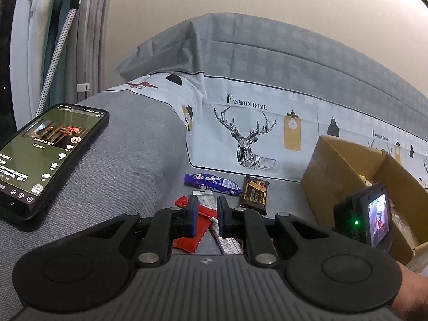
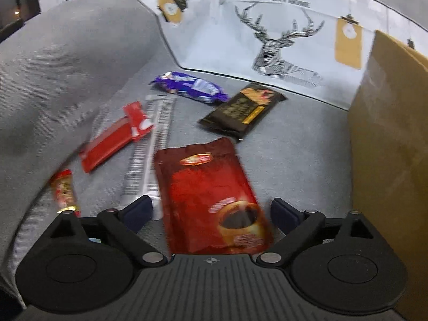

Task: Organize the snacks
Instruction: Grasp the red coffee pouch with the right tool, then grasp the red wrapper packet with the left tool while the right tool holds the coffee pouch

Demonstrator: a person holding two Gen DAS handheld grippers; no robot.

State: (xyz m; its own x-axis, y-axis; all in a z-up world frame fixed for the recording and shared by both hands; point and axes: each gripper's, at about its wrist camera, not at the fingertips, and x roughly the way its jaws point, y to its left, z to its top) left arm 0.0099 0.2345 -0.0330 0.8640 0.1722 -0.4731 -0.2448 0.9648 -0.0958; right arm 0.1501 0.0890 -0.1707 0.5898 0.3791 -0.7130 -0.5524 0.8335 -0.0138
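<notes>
1. Fingers of the right gripper (image 2: 211, 214) are spread wide, with a dark red coffee pouch (image 2: 211, 195) lying flat on the grey sofa seat (image 2: 299, 165) between them; neither finger touches it.
2. Just left of the pouch lies a long white strip packet (image 2: 152, 147), then a red wrapper (image 2: 115, 139), and a small red stick packet (image 2: 64, 190) near the left finger.
3. Further out sit a black-and-gold bar (image 2: 242, 109) and a purple snack bar (image 2: 190, 87).
4. A cardboard box (image 2: 388, 133) stands at the right.
5. The left gripper (image 1: 207, 214) hangs with a narrow gap between its fingers, holding nothing, above the red wrapper and the white strip.
6. A phone (image 1: 45, 157) lies on the sofa arm at left.
</notes>
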